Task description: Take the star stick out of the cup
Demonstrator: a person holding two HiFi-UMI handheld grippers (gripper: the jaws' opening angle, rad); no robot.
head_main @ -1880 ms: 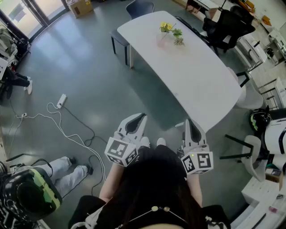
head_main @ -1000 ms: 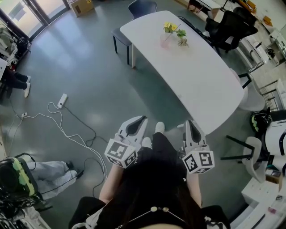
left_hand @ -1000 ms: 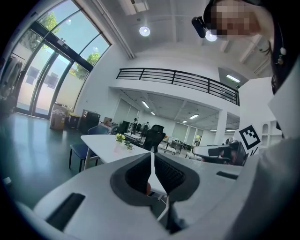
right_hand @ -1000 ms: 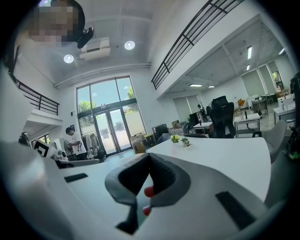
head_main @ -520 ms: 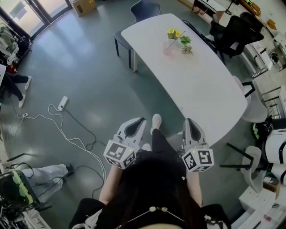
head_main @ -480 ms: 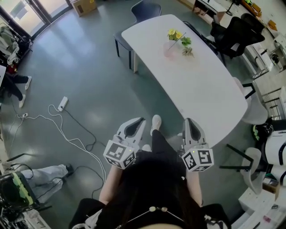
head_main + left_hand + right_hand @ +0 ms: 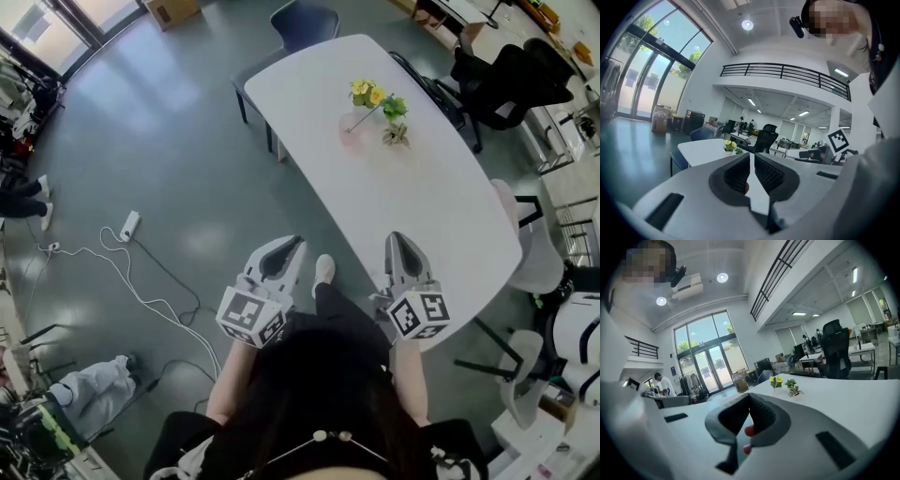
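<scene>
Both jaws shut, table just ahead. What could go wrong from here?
1. The cup looks light and its stick leans; pulling sideways may tip it.
2. The small plant sits close beside the cup and could get knocked.
3. The left gripper and right gripper are both shut; open one before reaching.

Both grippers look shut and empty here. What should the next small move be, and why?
Probably step along the white table toward the pink cup. The left gripper and right gripper are shut and empty at the table's near end. The cup with its thin stick stands far up the table, seemingly out of reach.
</scene>
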